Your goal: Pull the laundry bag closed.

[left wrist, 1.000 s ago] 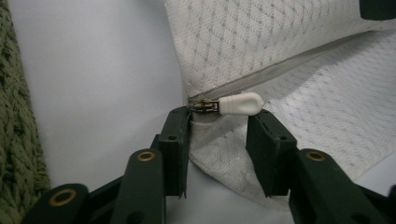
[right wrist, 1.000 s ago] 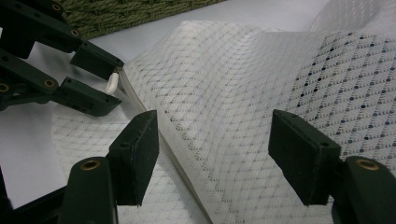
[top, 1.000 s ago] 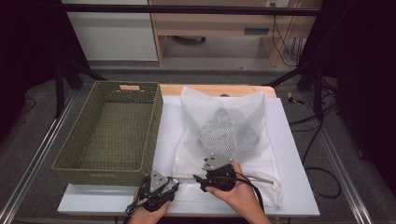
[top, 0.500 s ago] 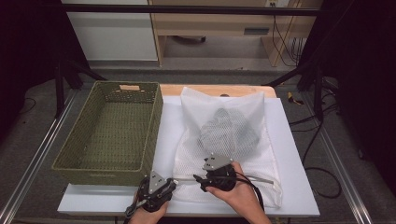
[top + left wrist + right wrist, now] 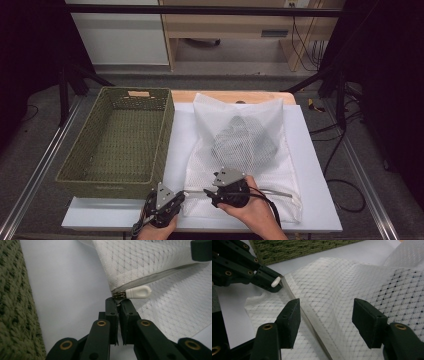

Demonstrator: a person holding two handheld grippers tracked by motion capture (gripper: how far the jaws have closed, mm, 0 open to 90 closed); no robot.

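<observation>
A white mesh laundry bag point(image 5: 240, 160) with dark clothing point(image 5: 245, 140) inside lies flat on the white table point(image 5: 312, 150). My left gripper point(image 5: 119, 302) is shut on the bag's near left corner at the end of the zipper, right beside the white zipper pull point(image 5: 138, 292). In the high view the left gripper point(image 5: 182, 194) sits at the bag's front edge. My right gripper point(image 5: 328, 322) is open, its jaws straddling the zipper seam over the mesh bag point(image 5: 342, 290). It faces the left gripper point(image 5: 270, 281) and the zipper pull point(image 5: 275, 281), a short way off.
An empty green woven basket point(image 5: 165, 140) stands on the left of the table, close beside the bag, and its wall point(image 5: 12, 302) runs just left of my left gripper. Bare white table lies between basket and bag. Cables hang off the right side.
</observation>
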